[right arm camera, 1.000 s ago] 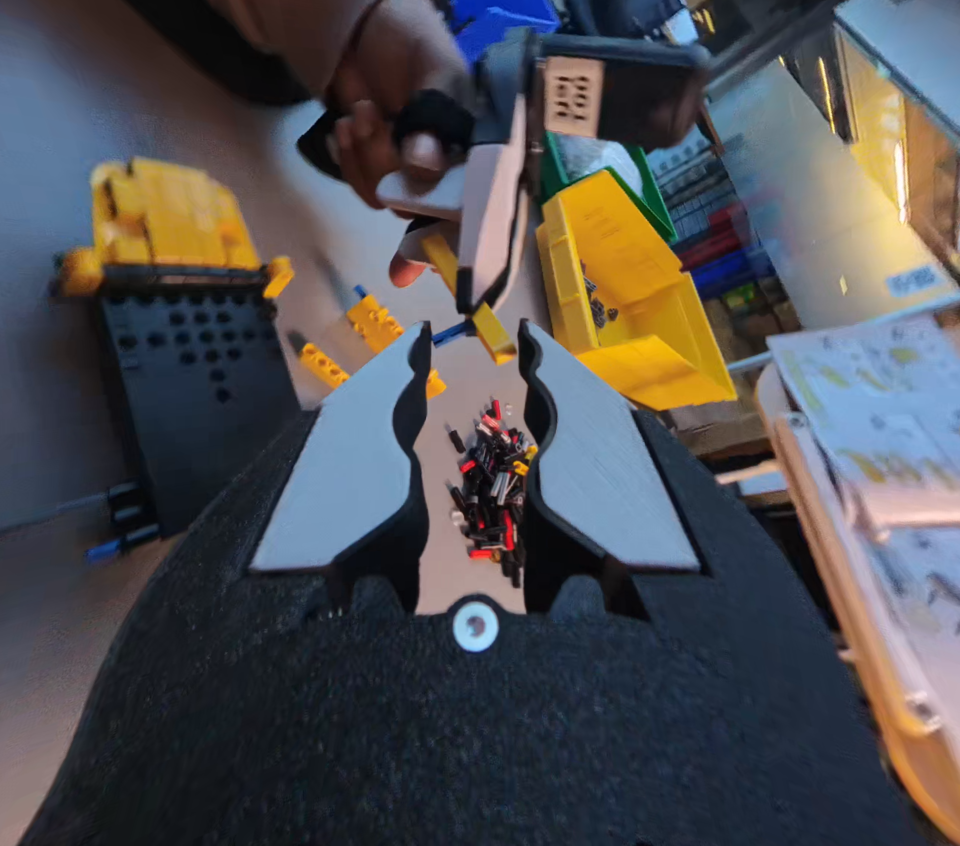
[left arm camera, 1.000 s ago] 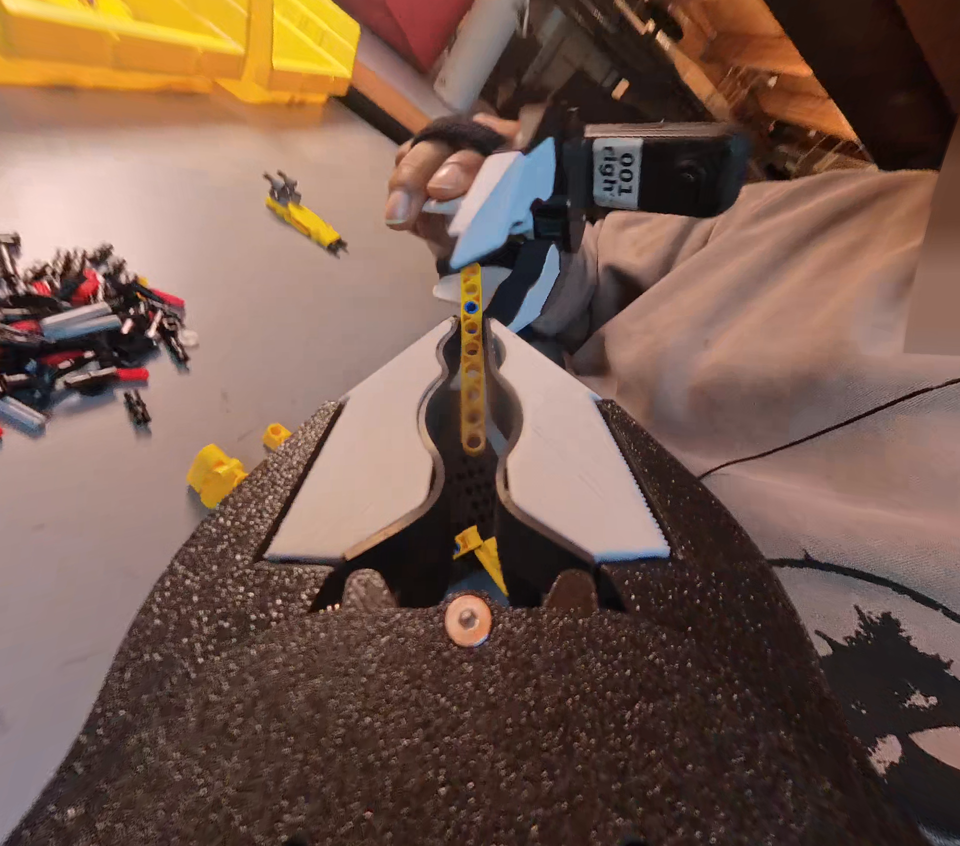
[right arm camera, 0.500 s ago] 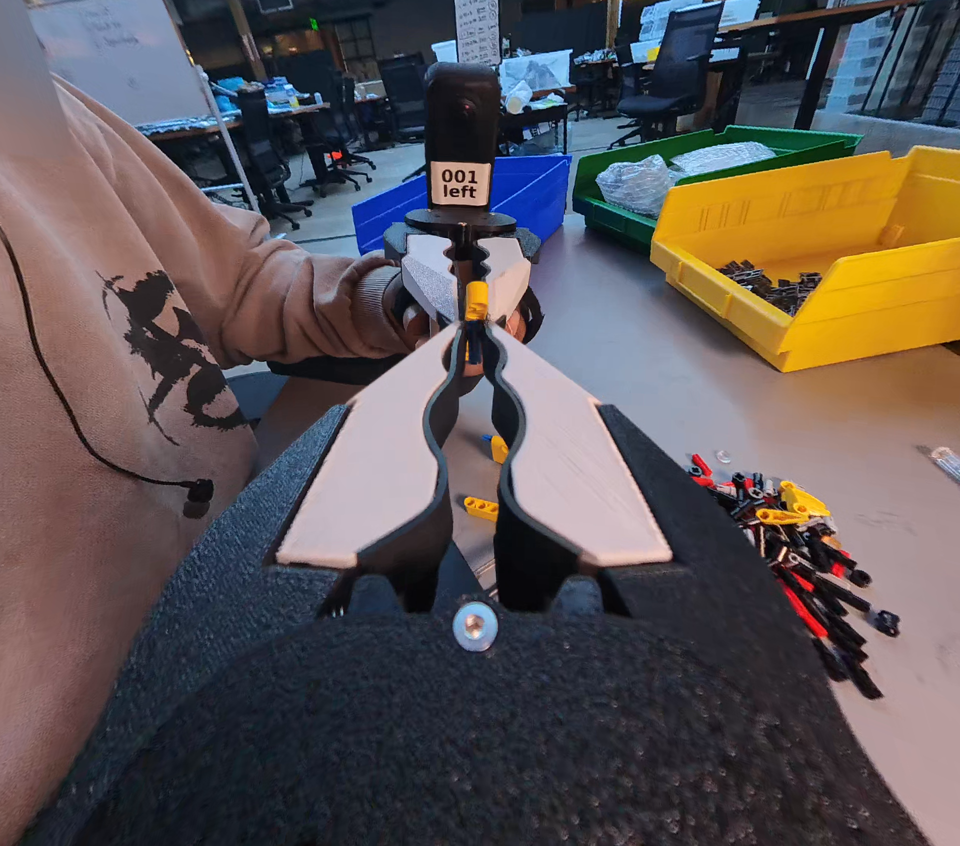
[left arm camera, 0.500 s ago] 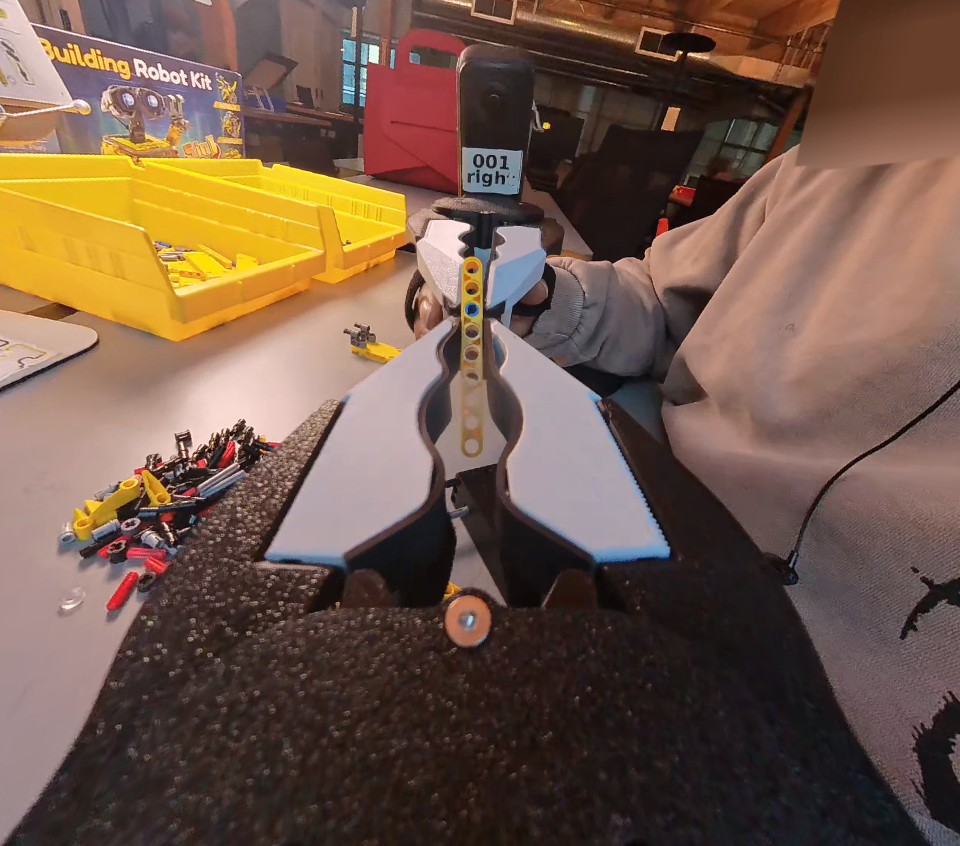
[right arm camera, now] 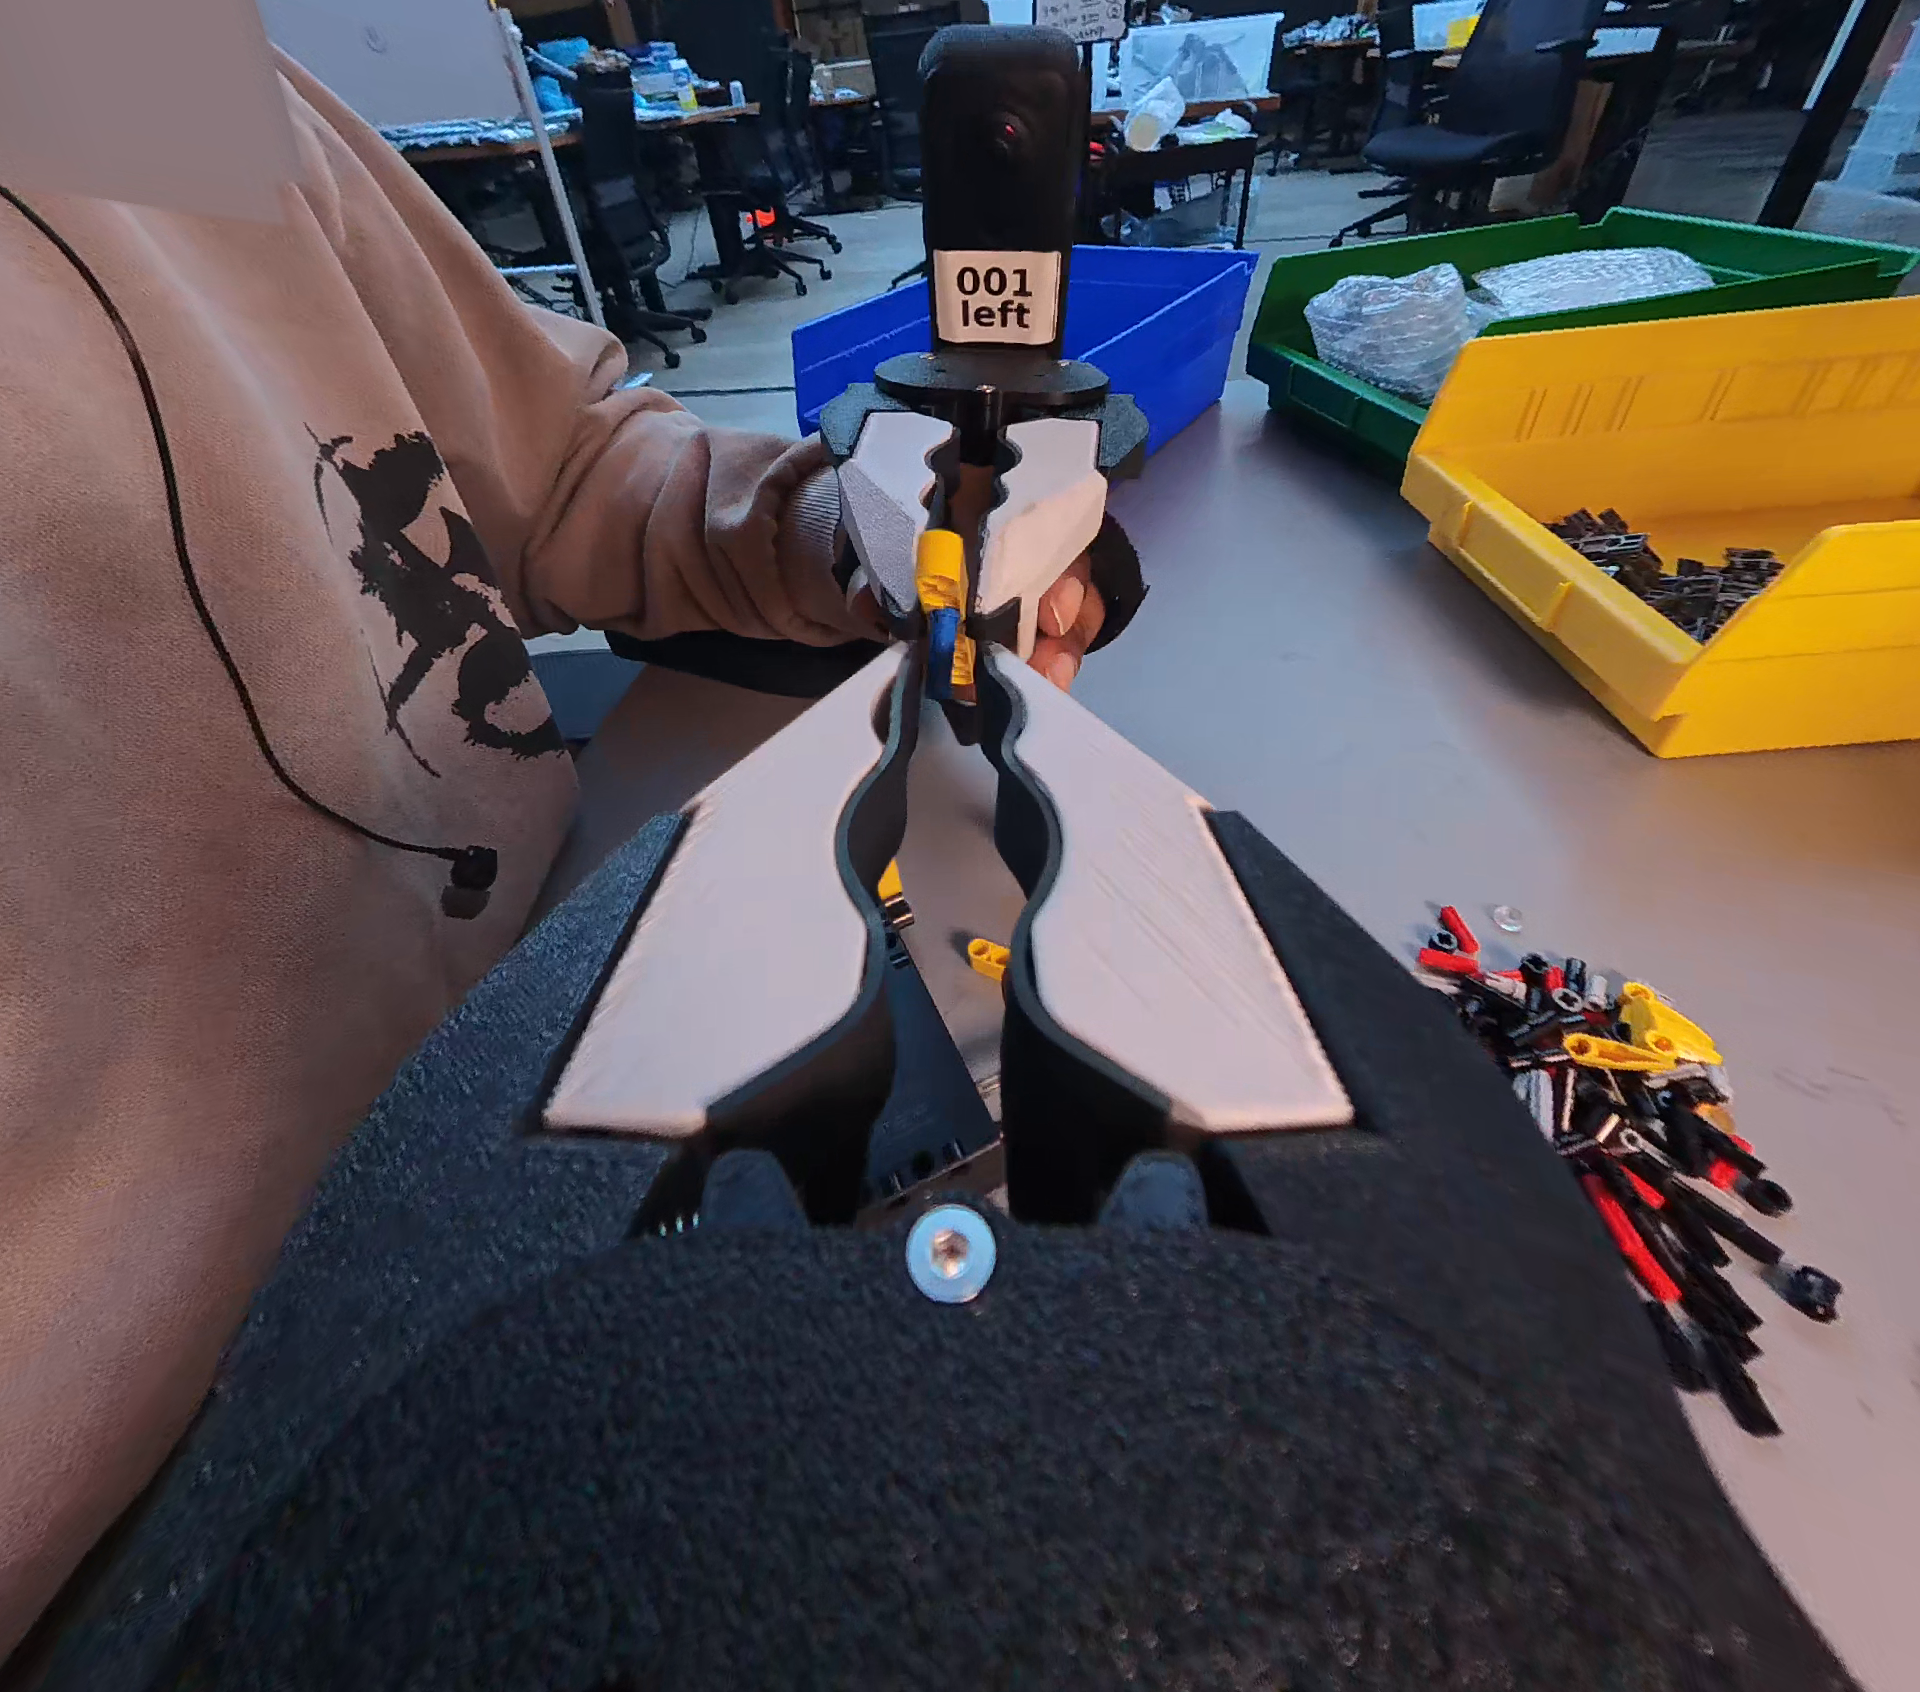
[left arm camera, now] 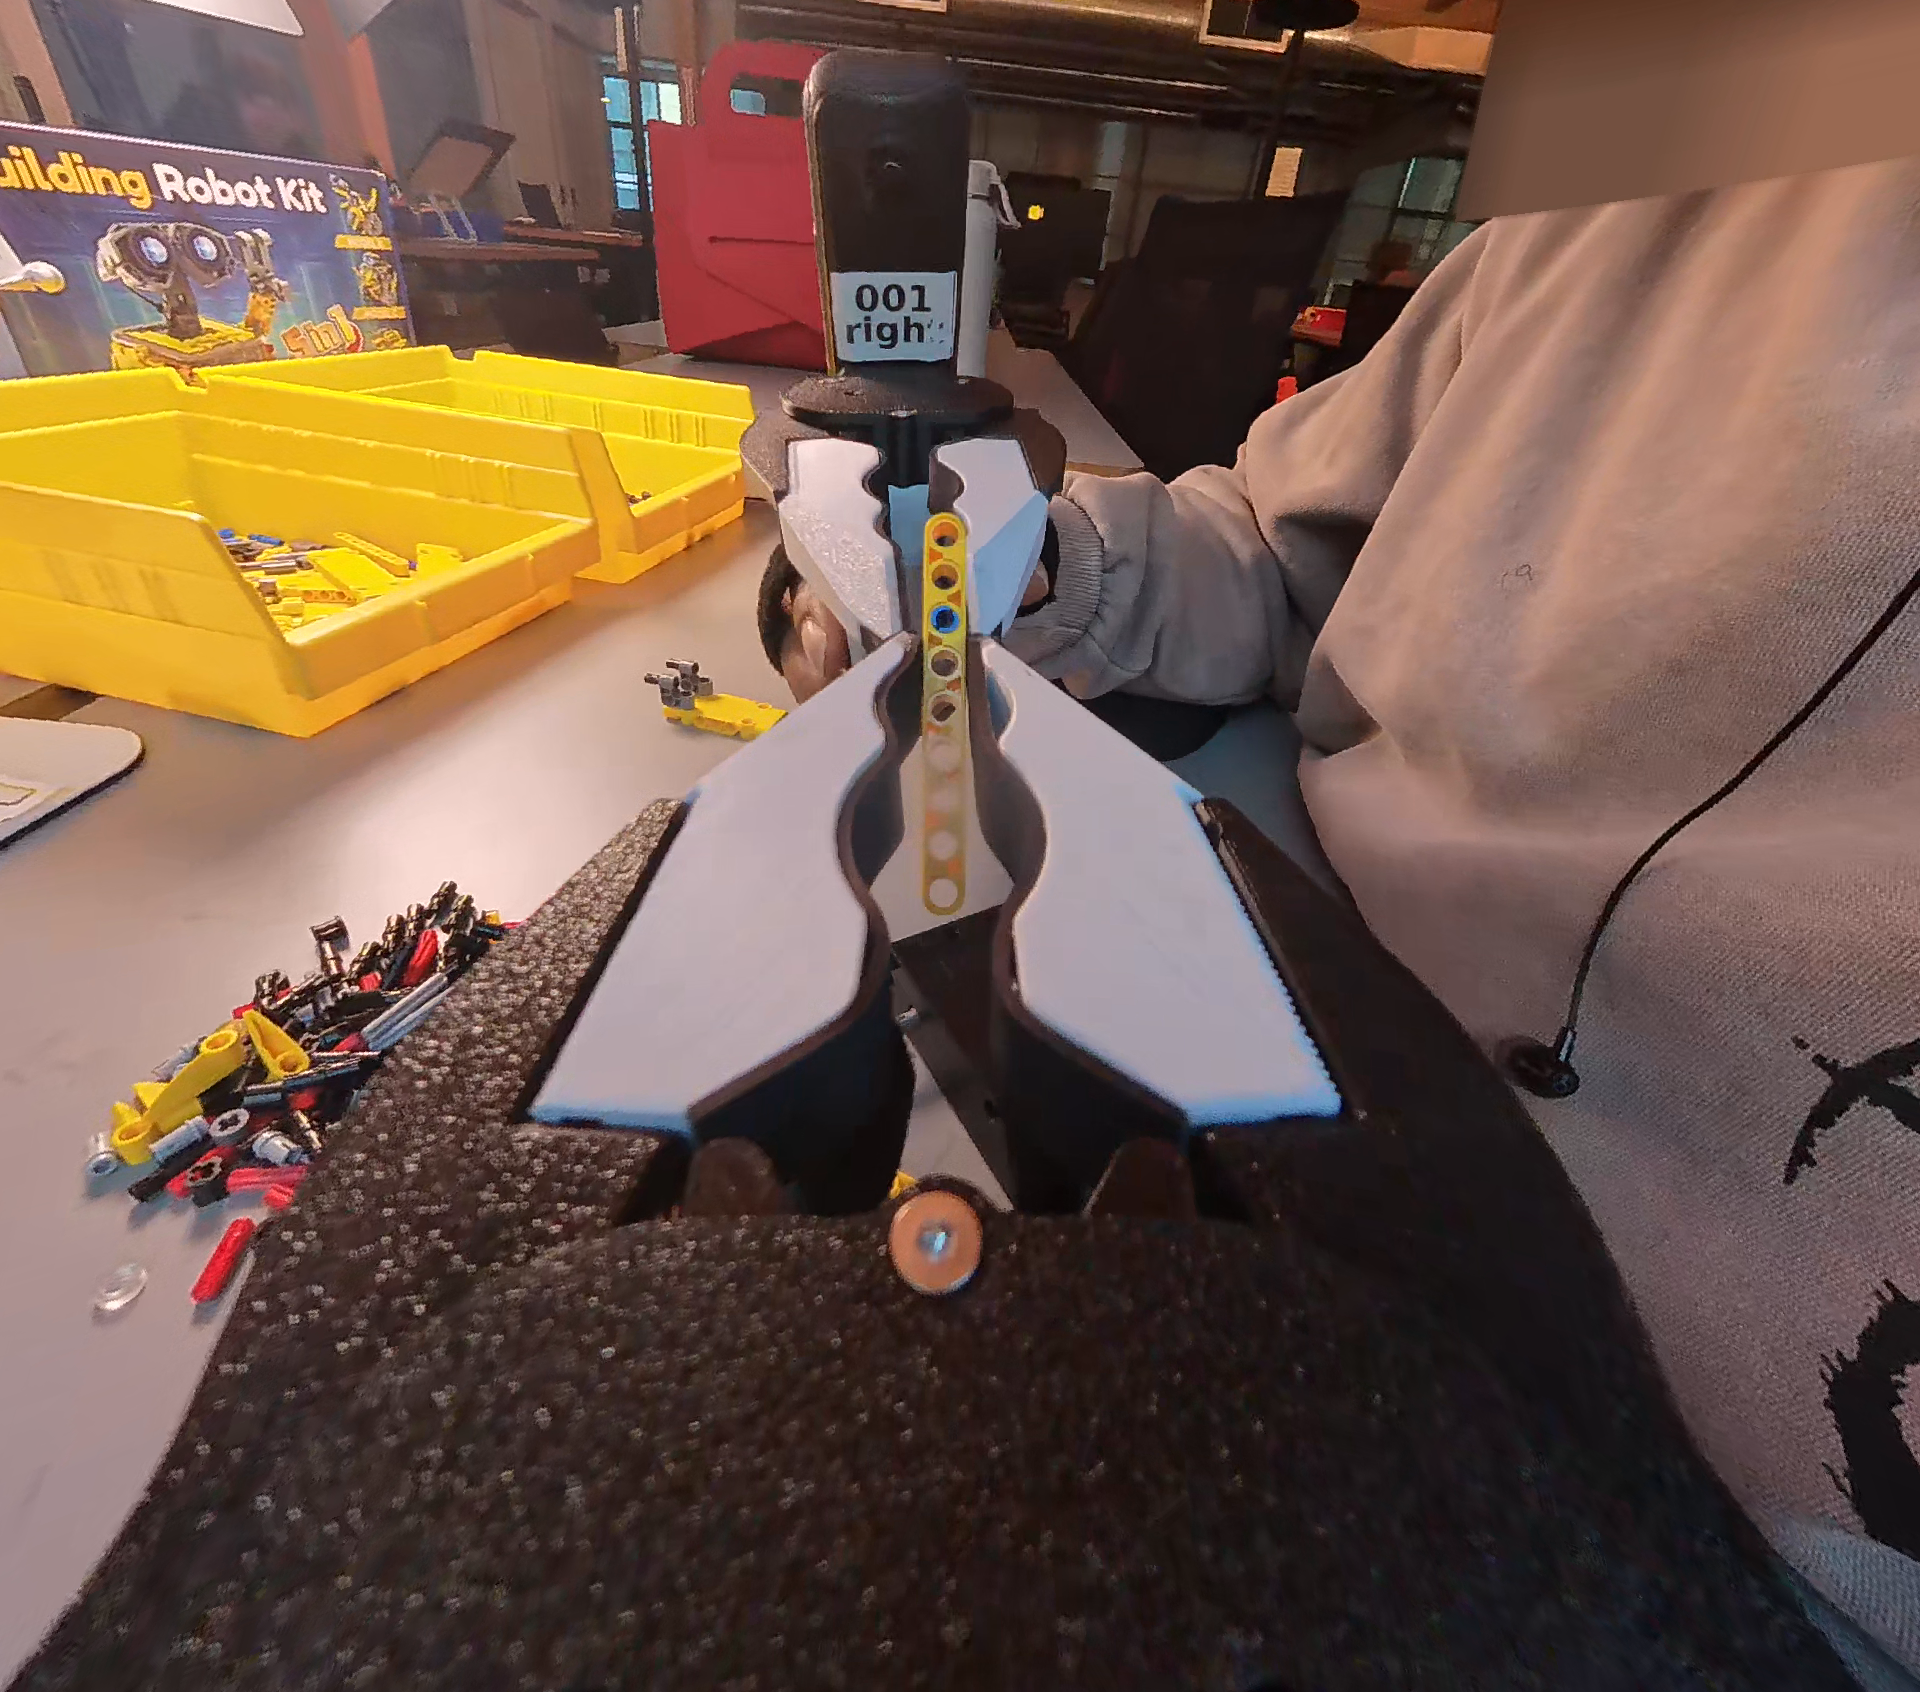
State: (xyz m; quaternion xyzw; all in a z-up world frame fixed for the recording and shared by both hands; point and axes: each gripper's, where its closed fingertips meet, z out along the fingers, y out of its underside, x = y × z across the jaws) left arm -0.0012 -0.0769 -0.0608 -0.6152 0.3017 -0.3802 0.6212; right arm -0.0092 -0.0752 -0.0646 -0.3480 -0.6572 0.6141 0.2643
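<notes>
Above a grey table strewn at left with a pile of small black, red and yellow parts and flanked by yellow bins, the left gripper pinches a long yellow holed beam upright. Facing it tip to tip, the right gripper is pressed onto a small blue pin at the beam's side, with a person's beige sleeve beyond.

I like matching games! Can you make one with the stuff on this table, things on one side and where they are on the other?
Things:
1. yellow beam with holes
2. pile of small red and black pins
3. clear plastic bags
4. small black parts

Places:
A. in the green bin
B. loose on the grey table
C. in the yellow bin
D. in the left gripper

Pairs: 1-D, 2-B, 3-A, 4-C
</notes>
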